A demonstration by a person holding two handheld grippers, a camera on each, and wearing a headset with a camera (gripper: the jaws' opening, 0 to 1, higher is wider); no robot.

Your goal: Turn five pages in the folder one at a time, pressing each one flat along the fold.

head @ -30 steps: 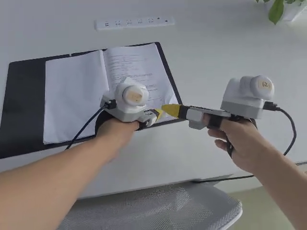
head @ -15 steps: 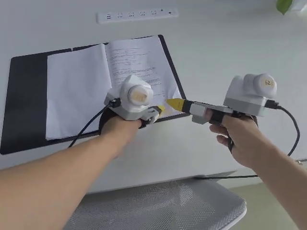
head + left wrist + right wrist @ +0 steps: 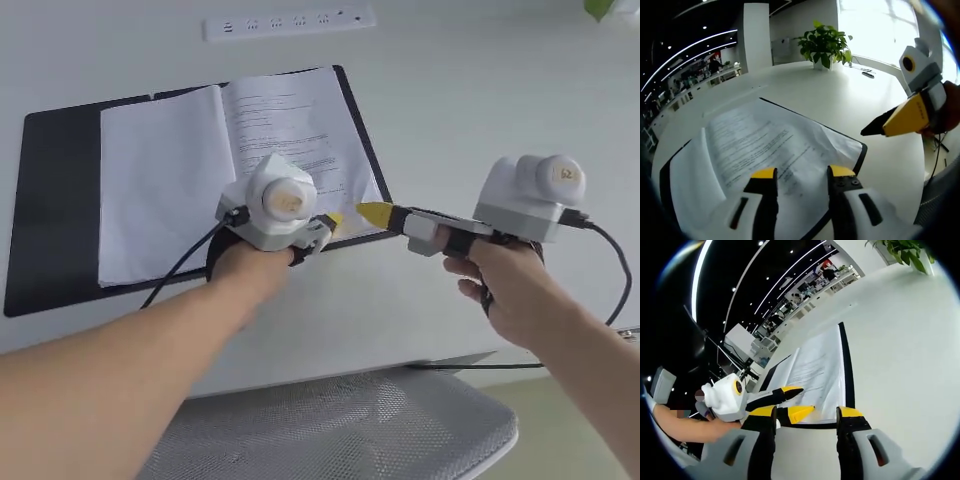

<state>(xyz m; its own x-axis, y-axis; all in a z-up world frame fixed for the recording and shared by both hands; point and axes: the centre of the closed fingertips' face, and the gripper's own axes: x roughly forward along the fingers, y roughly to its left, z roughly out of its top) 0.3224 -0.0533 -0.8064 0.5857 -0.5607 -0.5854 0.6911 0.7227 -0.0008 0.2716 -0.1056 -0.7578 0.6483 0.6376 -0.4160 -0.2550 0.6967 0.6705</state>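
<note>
Both open and empty, the left gripper (image 3: 322, 226) hovers over the near edge of the right page (image 3: 290, 120), the right gripper (image 3: 372, 213) just right of the folder (image 3: 50, 200)

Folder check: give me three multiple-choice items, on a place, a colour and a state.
1. The left hand-held gripper is over which part of the folder? A) far left corner B) near right corner C) spine
2. The folder's cover is: A) red B) black C) blue
3. The right hand-held gripper's jaws are: A) shut on a page B) shut, empty C) open
Answers: 1 B, its jaws sit over the printed page near that corner; 2 B, a black border shows; 3 C, table shows between them.
</note>
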